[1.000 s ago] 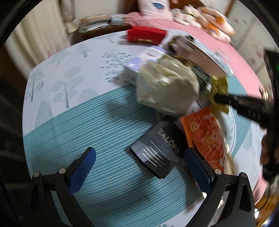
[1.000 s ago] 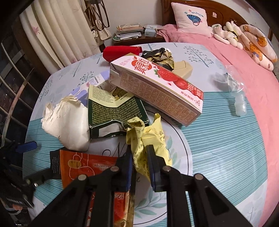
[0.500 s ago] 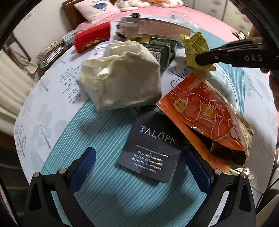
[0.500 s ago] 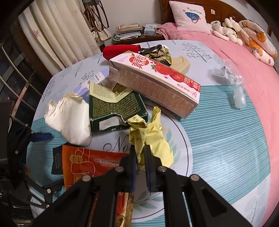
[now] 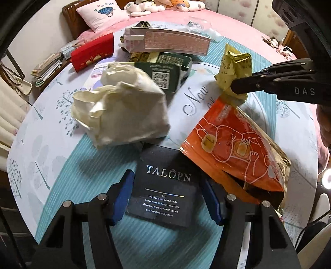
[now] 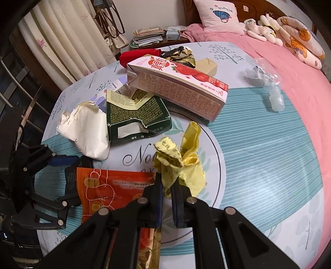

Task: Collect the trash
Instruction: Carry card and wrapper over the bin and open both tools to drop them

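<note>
Bedroom setting: a round worktop [image 6: 269,161] with a tree-print cloth, pink bed at upper right. Left hand-held gripper [image 5: 167,198], jaws part-spread and just closing, straddles the black TALOPN sock card [image 5: 165,186] at lower centre, apparently for pickup; contact unclear. Right hand-held gripper [image 6: 166,186] pinches the crumpled yellow wrapper [image 6: 180,163], probably to lift it. Orange pouch [image 5: 238,149] overlaps the card's right edge; crumpled white paper bag [image 5: 122,111] crowds above. Open cloth lies at left.

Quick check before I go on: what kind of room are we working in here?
Most likely a bedroom: a bed with a pink cover sits right behind the round table, with a pillow and stuffed toys at its wooden headboard.
</note>
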A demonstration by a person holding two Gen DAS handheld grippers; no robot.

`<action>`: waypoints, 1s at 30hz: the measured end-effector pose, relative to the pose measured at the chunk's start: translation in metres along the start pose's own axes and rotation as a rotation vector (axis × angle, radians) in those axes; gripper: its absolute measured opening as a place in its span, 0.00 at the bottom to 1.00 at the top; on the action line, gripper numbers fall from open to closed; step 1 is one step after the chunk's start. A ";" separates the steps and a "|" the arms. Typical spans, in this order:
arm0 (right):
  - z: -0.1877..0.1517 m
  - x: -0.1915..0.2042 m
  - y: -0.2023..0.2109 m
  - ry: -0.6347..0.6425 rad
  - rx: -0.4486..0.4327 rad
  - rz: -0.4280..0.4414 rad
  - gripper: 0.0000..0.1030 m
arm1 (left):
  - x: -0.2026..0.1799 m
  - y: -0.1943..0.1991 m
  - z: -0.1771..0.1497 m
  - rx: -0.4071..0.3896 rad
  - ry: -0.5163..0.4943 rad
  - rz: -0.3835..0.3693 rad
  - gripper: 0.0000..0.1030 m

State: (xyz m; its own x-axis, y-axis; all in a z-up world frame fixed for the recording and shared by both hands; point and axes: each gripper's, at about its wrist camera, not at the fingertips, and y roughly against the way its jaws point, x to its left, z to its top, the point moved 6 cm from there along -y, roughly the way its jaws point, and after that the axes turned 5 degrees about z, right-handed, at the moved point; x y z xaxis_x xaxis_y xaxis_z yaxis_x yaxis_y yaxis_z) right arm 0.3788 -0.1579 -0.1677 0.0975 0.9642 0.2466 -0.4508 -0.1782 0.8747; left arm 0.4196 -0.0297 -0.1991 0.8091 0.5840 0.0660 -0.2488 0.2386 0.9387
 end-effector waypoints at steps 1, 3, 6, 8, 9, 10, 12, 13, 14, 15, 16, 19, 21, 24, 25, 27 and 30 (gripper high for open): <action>-0.001 -0.001 0.002 -0.005 -0.004 0.000 0.07 | -0.003 0.002 -0.001 0.003 0.001 0.003 0.60; -0.003 -0.001 0.010 -0.014 -0.018 0.006 0.07 | -0.009 0.004 -0.004 0.002 0.012 0.009 0.60; -0.004 -0.003 0.022 -0.019 -0.040 0.007 0.06 | -0.010 0.018 -0.005 -0.018 0.059 0.024 0.60; -0.006 -0.005 0.034 -0.022 -0.056 0.004 0.06 | -0.010 0.027 -0.011 -0.026 0.098 0.043 0.60; -0.007 -0.005 0.039 -0.022 -0.060 0.003 0.06 | -0.008 0.031 -0.012 -0.026 0.123 0.054 0.60; -0.008 -0.006 0.043 -0.022 -0.063 0.002 0.06 | -0.007 0.036 -0.015 -0.028 0.154 0.066 0.60; -0.011 -0.008 0.053 -0.018 -0.069 -0.001 0.06 | -0.001 0.044 -0.021 -0.025 0.226 0.082 0.60; -0.014 -0.009 0.058 -0.016 -0.068 0.005 0.06 | 0.004 0.046 -0.021 -0.024 0.262 0.089 0.60; -0.016 -0.009 0.063 -0.011 -0.067 0.014 0.06 | 0.006 0.053 -0.026 -0.024 0.305 0.097 0.60; -0.019 -0.009 0.068 -0.003 -0.068 0.023 0.06 | 0.005 0.062 -0.030 -0.027 0.344 0.104 0.60; -0.022 -0.009 0.072 0.007 -0.068 0.032 0.06 | 0.003 0.069 -0.035 -0.034 0.376 0.115 0.60; -0.037 -0.005 0.091 0.061 -0.061 0.078 0.06 | -0.012 0.097 -0.045 -0.059 0.451 0.143 0.60; -0.047 -0.003 0.103 0.096 -0.056 0.107 0.06 | -0.031 0.121 -0.052 -0.083 0.518 0.153 0.60; -0.068 -0.001 0.129 0.153 -0.049 0.168 0.06 | -0.068 0.152 -0.060 -0.119 0.593 0.169 0.60; -0.077 -0.002 0.138 0.177 -0.044 0.189 0.06 | -0.081 0.161 -0.063 -0.131 0.620 0.172 0.60; -0.091 -0.002 0.153 0.218 -0.037 0.219 0.06 | -0.109 0.179 -0.070 -0.154 0.670 0.174 0.60; -0.120 -0.005 0.177 0.284 -0.021 0.265 0.06 | -0.149 0.197 -0.082 -0.173 0.732 0.183 0.60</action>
State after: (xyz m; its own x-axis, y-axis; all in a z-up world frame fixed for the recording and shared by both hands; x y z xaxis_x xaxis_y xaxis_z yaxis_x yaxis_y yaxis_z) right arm 0.1919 -0.1703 -0.0643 -0.2728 0.9019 0.3349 -0.4454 -0.4270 0.7870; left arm 0.2069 -0.0063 -0.0518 0.2042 0.9755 -0.0817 -0.4730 0.1714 0.8642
